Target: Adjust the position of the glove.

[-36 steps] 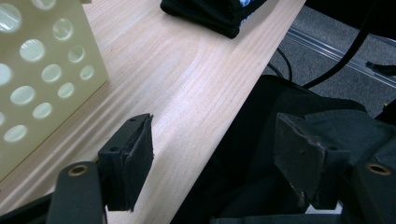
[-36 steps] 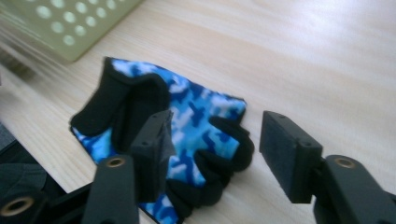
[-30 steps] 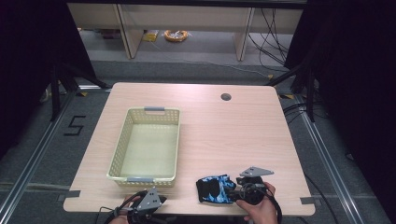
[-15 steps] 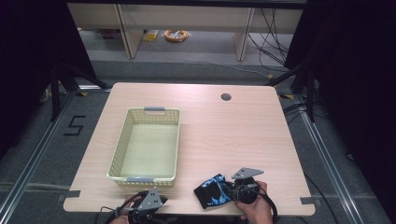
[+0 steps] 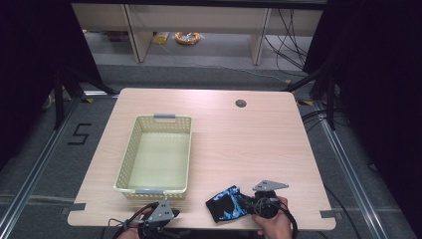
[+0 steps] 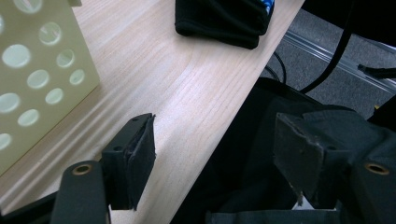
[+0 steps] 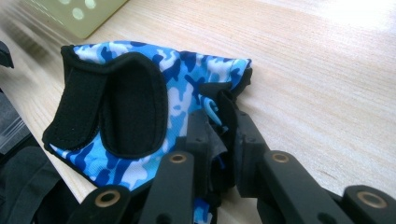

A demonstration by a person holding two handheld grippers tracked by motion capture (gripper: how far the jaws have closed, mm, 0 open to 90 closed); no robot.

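High view: right gripper (image 5: 247, 204) has just closed its jaws on the edge of the blue camo glove (image 5: 226, 203), clamped vs a second ago, when they stood apart at it. Glove lies on the table (image 5: 259, 144) close to the near edge, just right of the basket (image 5: 155, 155). Left gripper (image 6: 212, 154) hasn't moved, jaws apart, nothing between them, hanging over the near edge. Far and right table areas are bare wood.

We see a pale yellow basket (image 5: 157, 154) with holed walls standing on the left half of the wooden counter (image 5: 249, 144). A small round dark hole (image 5: 241, 103) sits near the counter's far edge, and beyond it a coiled orange cable (image 5: 187, 37) lies on the floor.
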